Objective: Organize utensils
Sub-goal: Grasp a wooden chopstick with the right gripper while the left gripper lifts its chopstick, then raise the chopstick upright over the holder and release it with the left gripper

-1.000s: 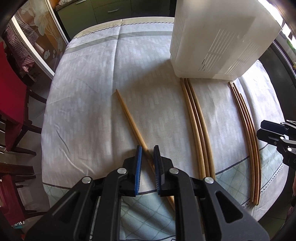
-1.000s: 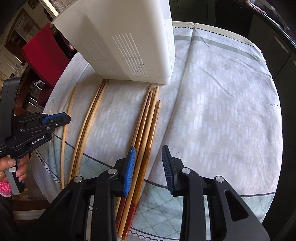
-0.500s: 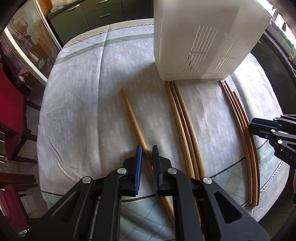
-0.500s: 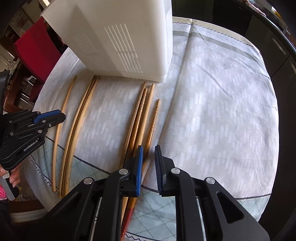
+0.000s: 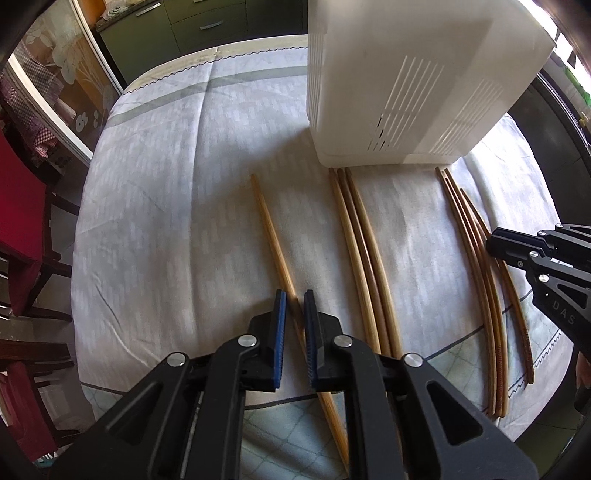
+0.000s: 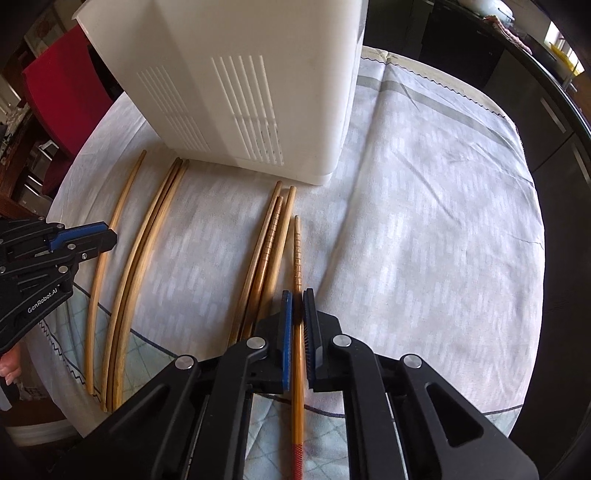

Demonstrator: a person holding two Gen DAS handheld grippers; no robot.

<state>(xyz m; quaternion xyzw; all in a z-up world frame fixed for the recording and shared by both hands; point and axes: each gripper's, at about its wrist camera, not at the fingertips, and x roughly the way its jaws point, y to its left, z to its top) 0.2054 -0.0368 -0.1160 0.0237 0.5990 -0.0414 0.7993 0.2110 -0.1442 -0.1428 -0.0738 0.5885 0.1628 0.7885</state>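
Observation:
Wooden chopsticks lie in rows on the clothed table (image 5: 166, 221) in front of a white slotted container (image 5: 406, 74) (image 6: 240, 74). My left gripper (image 5: 294, 295) is shut on a single pale chopstick (image 5: 269, 232), which runs between its blue pads. My right gripper (image 6: 298, 295) has its jaws closing tight on a ridged, red-ended chopstick (image 6: 297, 251), and the pads press on it. That chopstick lies just right of three similar ones (image 6: 269, 240). Each gripper also shows at the edge of the other's view: the left gripper (image 6: 109, 236) and the right gripper (image 5: 493, 245).
Three pale chopsticks (image 5: 362, 258) (image 6: 147, 240) lie side by side between the two grippers. Red chairs (image 5: 18, 203) (image 6: 62, 85) stand off the table's left side. Dark cabinets (image 5: 207, 22) line the far wall. The cloth's near edge is close below both grippers.
The right jaws have closed from wide apart onto the ridged chopstick, which now lies apart from its group. The left jaws narrowed slightly around the pale chopstick.

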